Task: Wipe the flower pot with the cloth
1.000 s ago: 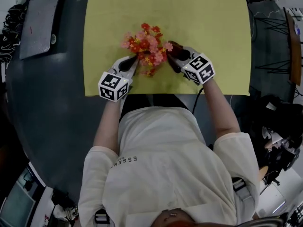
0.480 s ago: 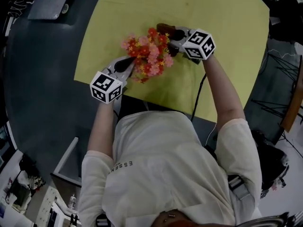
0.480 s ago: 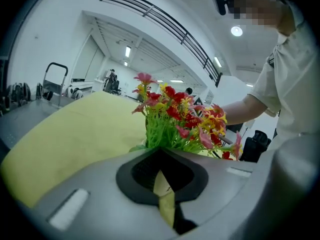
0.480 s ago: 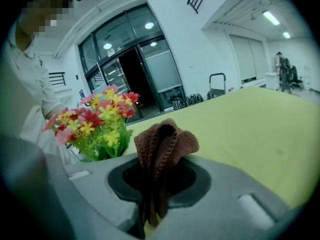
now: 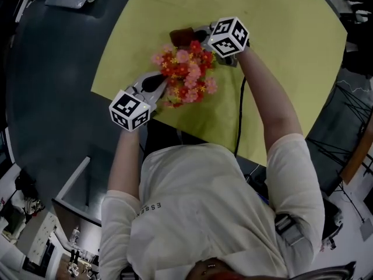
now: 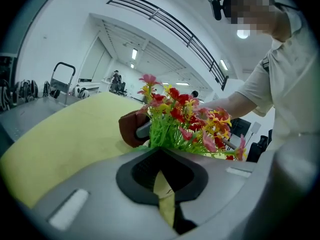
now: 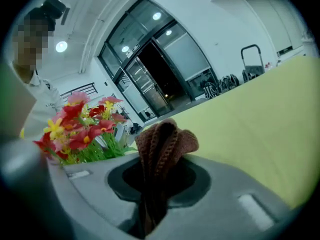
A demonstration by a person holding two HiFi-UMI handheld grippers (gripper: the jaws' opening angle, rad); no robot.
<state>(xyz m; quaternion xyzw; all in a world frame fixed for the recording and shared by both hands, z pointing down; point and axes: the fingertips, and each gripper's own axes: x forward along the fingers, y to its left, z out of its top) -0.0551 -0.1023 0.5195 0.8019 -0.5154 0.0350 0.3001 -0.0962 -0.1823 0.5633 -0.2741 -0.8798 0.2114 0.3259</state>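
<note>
Right jaws clamp one cloth [image 7: 162,141] beside one flower pot [image 5: 187,74].

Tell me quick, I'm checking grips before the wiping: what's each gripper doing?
Left gripper: closed on a thin yellowish edge, apparently the flower pot rim.
Right gripper: closed, holding the brown cloth.

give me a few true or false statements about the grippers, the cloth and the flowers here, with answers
1. The right gripper holds a brown cloth. True.
2. The flowers are all blue. False: they are red, pink and yellow on green stems.
3. The flowers stand on a yellow mat. True.
4. The left gripper has its jaws wide open. False: they are shut on a thin pale edge below the flowers, seemingly the pot rim.
5. The cloth lies spread flat on the mat. False: it is bunched between the right gripper's jaws.
</note>
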